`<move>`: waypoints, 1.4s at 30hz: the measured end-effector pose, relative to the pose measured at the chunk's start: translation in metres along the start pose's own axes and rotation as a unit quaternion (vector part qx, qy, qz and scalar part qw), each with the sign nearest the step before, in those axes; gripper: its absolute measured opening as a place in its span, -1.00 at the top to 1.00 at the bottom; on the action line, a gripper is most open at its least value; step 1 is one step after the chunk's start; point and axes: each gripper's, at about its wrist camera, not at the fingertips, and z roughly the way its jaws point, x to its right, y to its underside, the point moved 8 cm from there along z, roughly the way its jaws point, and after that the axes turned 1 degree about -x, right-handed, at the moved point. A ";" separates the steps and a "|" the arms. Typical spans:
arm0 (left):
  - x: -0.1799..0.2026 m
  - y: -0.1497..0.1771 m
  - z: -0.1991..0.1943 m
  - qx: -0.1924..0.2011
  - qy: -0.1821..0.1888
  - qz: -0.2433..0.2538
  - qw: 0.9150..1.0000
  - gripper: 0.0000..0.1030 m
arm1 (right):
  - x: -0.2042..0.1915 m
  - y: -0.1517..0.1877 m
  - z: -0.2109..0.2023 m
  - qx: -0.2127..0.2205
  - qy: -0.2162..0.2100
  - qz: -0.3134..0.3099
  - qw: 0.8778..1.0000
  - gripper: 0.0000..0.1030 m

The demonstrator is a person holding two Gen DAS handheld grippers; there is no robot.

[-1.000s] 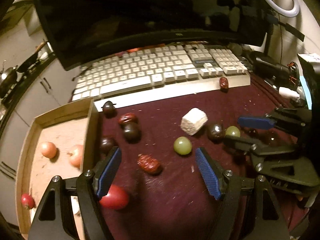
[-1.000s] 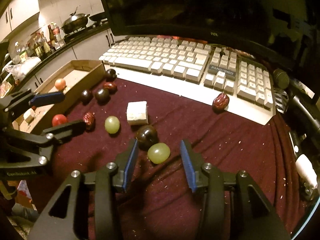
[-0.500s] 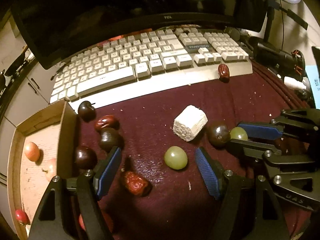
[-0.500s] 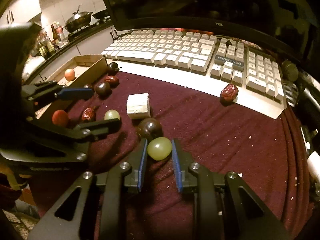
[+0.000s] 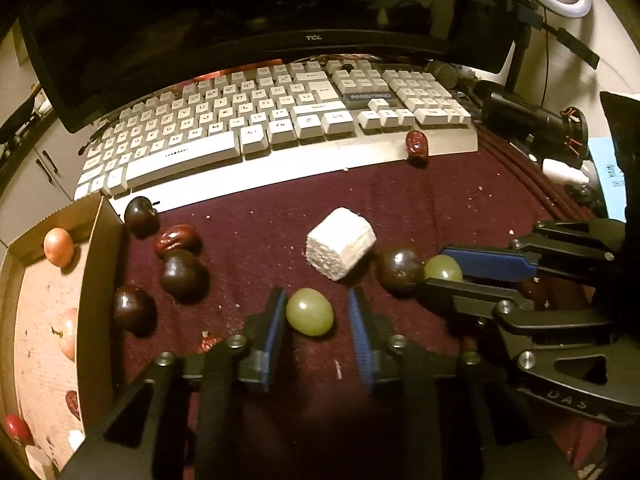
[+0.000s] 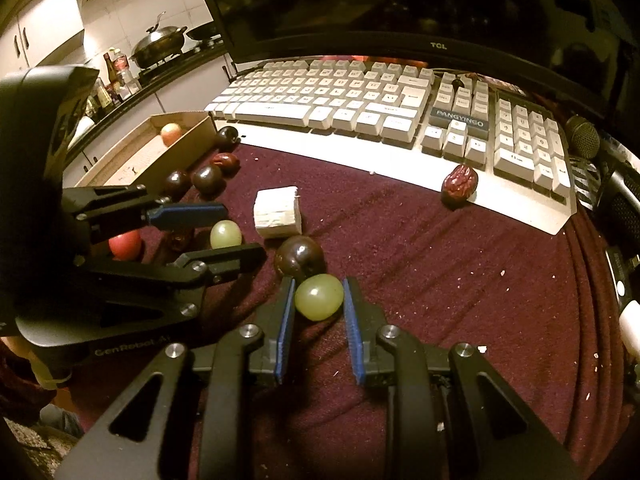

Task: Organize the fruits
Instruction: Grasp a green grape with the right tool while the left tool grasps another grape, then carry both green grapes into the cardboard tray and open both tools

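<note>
Bare maroon cloth (image 6: 420,264) lies open rightward; white block (image 5: 340,242) and dark plum (image 6: 299,258) crowd ahead.

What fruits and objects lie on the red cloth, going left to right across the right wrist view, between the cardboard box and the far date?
cardboard box → green grape in the left gripper → white block → green grape in the right gripper → date
</note>
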 end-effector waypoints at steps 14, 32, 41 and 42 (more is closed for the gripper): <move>-0.004 0.012 -0.052 0.051 0.018 -0.032 0.998 0.59 | 0.002 -0.001 -0.012 0.024 0.014 0.011 1.000 0.51; -0.121 0.054 -0.171 0.171 -0.087 -0.144 0.971 0.59 | -0.107 -0.049 -0.035 0.106 -0.052 -0.019 0.993 0.52; -0.163 0.074 -0.168 0.167 -0.106 -0.185 0.963 0.59 | -0.175 -0.072 -0.026 0.107 -0.078 -0.058 0.990 0.51; -0.168 0.077 -0.167 0.164 -0.109 -0.188 0.962 0.59 | -0.184 -0.074 -0.022 0.103 -0.082 -0.063 0.989 0.51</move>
